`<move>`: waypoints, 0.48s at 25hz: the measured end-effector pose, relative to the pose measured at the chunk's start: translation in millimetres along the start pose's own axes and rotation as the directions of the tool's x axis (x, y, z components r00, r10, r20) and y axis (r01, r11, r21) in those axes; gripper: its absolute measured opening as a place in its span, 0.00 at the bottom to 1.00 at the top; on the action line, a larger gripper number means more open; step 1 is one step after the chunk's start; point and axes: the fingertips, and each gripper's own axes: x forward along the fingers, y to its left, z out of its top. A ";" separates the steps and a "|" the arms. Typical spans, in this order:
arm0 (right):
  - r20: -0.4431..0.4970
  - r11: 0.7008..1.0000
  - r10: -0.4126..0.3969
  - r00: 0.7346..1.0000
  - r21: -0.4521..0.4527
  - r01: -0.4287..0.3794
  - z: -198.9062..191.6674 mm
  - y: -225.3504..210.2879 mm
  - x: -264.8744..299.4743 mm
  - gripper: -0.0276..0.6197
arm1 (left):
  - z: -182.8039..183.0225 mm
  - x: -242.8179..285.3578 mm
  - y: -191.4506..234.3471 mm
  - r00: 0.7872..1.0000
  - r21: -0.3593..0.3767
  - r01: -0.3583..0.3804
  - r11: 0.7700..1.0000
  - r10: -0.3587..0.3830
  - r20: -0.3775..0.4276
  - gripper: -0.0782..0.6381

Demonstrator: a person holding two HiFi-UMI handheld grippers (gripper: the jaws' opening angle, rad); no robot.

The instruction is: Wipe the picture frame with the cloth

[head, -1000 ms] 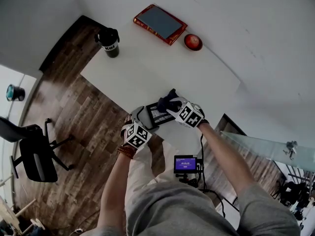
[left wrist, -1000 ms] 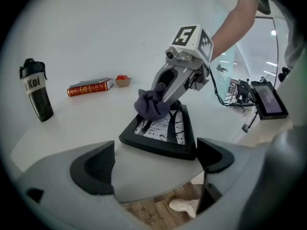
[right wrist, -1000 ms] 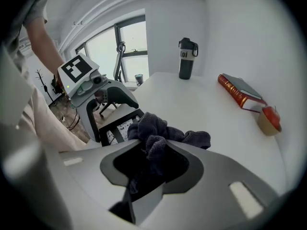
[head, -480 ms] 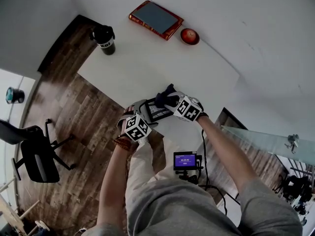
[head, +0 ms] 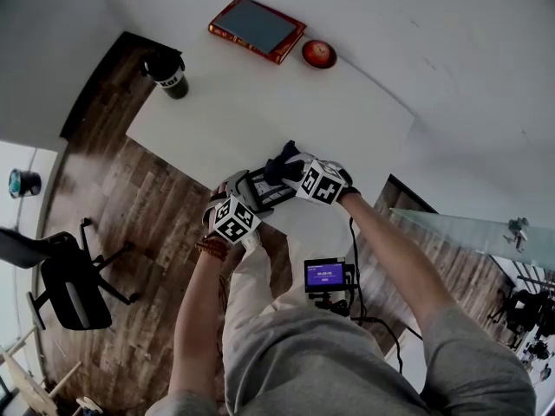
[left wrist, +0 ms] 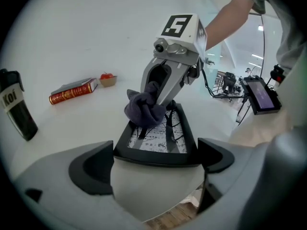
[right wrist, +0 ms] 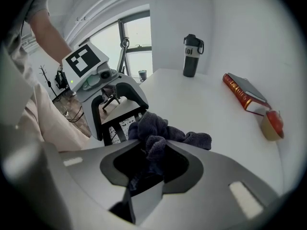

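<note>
left gripper (left wrist: 153,161), jaws just eased wider, clamps picture frame (left wrist: 188,134) by its near edge at table (head: 260,102) edge, right gripper (right wrist: 152,153) pinches cloth (right wrist: 165,132) on glass, so brace frame, wipe lightly.

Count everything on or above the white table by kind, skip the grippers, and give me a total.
picture frame: 1
cloth: 1
book: 1
black bottle: 1
small round red object: 1
Total: 5
</note>
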 end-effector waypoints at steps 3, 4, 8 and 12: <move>-0.012 1.000 -0.004 1.000 0.015 0.005 -1.2 -1.2 -1.7 0.24 | -0.2 -0.5 0.9 1.000 -0.004 -0.004 1.000 0.004 -0.006 0.87; -0.010 1.000 -0.007 1.000 0.027 0.008 -1.9 -1.1 -2.3 0.24 | -0.4 -0.7 0.7 1.000 -0.007 -0.006 1.000 0.006 -0.008 0.87; -0.001 0.995 -0.021 1.000 0.096 0.021 -7.7 -1.6 -5.4 0.24 | -1.3 0.3 0.1 1.000 -0.018 -0.011 1.000 0.011 -0.012 0.86; 0.011 0.981 -0.022 1.000 0.192 0.020 -13.5 1.2 -8.9 0.24 | -1.7 -0.1 0.1 1.000 -0.026 -0.013 1.000 0.013 -0.013 0.86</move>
